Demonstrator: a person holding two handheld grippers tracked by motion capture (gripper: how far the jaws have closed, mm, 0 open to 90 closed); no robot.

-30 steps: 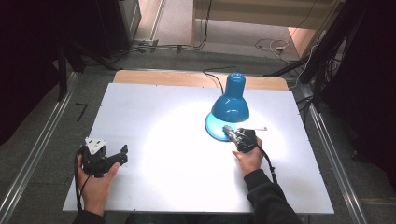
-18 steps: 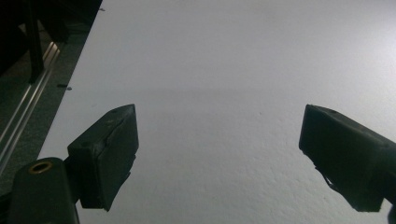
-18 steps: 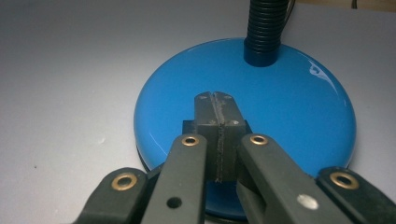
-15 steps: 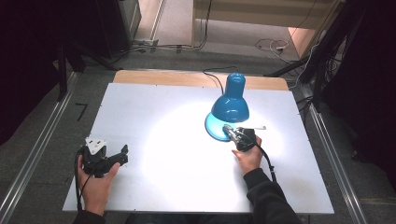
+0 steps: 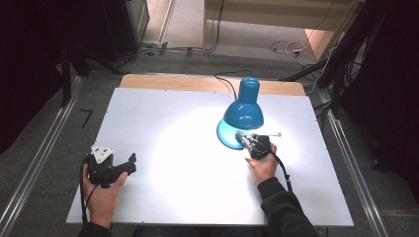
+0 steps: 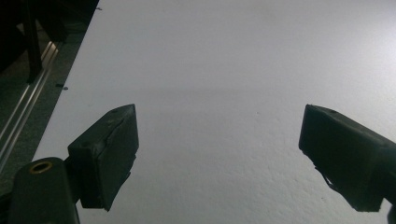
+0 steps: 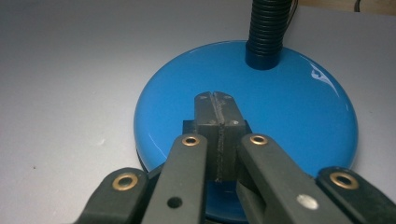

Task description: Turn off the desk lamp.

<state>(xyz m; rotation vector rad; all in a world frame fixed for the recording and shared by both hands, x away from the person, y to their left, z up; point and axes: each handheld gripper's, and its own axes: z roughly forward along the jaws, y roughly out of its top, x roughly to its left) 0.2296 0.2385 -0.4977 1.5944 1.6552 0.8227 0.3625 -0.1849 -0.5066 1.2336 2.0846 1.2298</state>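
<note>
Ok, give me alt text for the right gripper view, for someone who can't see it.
The right gripper, jaws shut together, rests its tips on the round blue lamp base. The lamp's black ribbed neck rises from the base behind it, on a white table.

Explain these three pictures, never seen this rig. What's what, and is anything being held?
No robot here: a person sits at a white table with a hand-held two-jaw gripper in each hand.

The high view comes from a fixed camera above, looking down on the table. The other two come from cameras riding on the grippers, each looking along its own black jaws.

On the table stands a blue desk lamp, lit, with a round base and a ribbed black neck. Its cord runs off the far edge.

The left gripper is near the table's left front corner, jaws wide apart with bare table between them. It holds nothing.

The right gripper has its jaws shut together, tips over the lamp's base, about at a small dark block there, perhaps the switch. Nothing is gripped; whether the tips press on it, I cannot tell.
</note>
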